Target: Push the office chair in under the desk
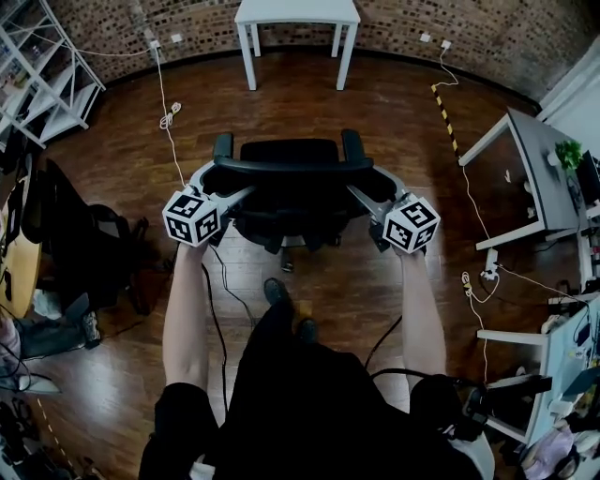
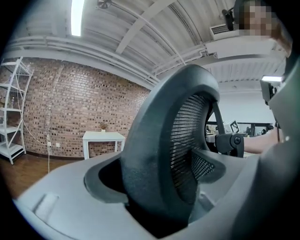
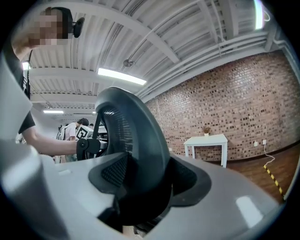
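The black office chair [image 1: 289,192] stands on the wooden floor in front of me, its seat facing a white desk [image 1: 296,12] by the far brick wall, about a chair's length away. My left gripper [image 1: 225,195] is shut on the left edge of the chair's backrest [image 2: 164,154]. My right gripper [image 1: 368,199] is shut on the right edge of the backrest [image 3: 133,150]. In the gripper views the dark mesh rim fills the gap between each pair of grey jaws. The white desk [image 2: 104,137] [image 3: 206,140] shows beyond the rim in both.
White shelving [image 1: 42,75] stands at the far left, with a cable [image 1: 169,117] running along the floor beside it. A grey desk [image 1: 539,169] and more cables lie at the right. Dark bags [image 1: 84,244] sit at my left. My feet [image 1: 281,300] are just behind the chair.
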### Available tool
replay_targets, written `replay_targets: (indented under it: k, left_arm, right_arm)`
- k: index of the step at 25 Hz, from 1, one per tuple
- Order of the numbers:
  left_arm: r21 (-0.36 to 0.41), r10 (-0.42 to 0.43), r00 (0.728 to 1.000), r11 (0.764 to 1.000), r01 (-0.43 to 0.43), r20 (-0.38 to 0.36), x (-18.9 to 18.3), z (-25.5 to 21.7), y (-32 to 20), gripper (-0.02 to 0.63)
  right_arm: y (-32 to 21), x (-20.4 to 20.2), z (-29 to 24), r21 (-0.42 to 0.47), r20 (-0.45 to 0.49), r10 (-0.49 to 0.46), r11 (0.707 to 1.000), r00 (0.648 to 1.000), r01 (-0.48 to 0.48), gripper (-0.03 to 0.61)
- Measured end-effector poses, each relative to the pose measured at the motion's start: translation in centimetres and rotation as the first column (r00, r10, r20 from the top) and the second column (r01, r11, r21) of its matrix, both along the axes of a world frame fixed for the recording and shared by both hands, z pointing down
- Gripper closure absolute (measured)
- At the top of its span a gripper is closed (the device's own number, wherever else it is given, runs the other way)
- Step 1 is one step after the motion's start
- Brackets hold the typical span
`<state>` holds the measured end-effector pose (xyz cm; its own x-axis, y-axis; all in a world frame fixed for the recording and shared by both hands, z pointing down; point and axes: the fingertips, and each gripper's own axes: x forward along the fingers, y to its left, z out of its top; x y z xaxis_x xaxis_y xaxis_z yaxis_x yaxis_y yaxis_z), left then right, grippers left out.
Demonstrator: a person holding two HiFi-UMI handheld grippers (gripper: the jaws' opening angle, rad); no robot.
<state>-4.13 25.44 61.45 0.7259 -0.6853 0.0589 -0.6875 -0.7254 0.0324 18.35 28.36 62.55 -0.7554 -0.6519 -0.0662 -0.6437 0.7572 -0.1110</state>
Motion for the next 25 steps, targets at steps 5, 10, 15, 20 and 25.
replay_targets:
  k: [5, 10, 15, 20, 25]
  left_arm:
    - [-0.011, 0.037, 0.999, 0.999, -0.037, 0.001, -2.4, -1.9, -3.7, 0.074]
    - [-0.006, 0.085, 0.996, 0.996, -0.085, -0.011, -5.9, -3.3, -8.8, 0.081]
    - [-0.015, 0.113, 0.994, 0.993, -0.113, -0.014, -8.3, -3.5, -12.7, 0.086]
    - [-0.01, 0.118, 0.993, 0.993, -0.118, -0.014, -8.7, -3.9, -15.8, 0.094]
    - [-0.02, 0.106, 0.994, 0.994, -0.107, -0.007, -8.4, -4.2, -18.9, 0.094]
  right_arm:
    - [-2.8, -2.5, -1.6, -0.027, 0.01, 0.008, 1.0, 1.0, -0.008, 0.321]
    - [-7.4, -6.1, -2.6, -0.037, -0.003, 0.053, 0.998, 0.999, -0.053, 0.321]
    - [-11.2, -8.4, -2.1, -0.058, -0.007, 0.07, 0.996, 0.998, -0.07, 0.321]
    - [-14.7, -8.6, -2.1, -0.053, -0.011, 0.074, 0.996, 0.997, -0.075, 0.321]
    - [-18.1, -8.1, -2.6, -0.057, -0.005, 0.055, 0.997, 0.998, -0.055, 0.321]
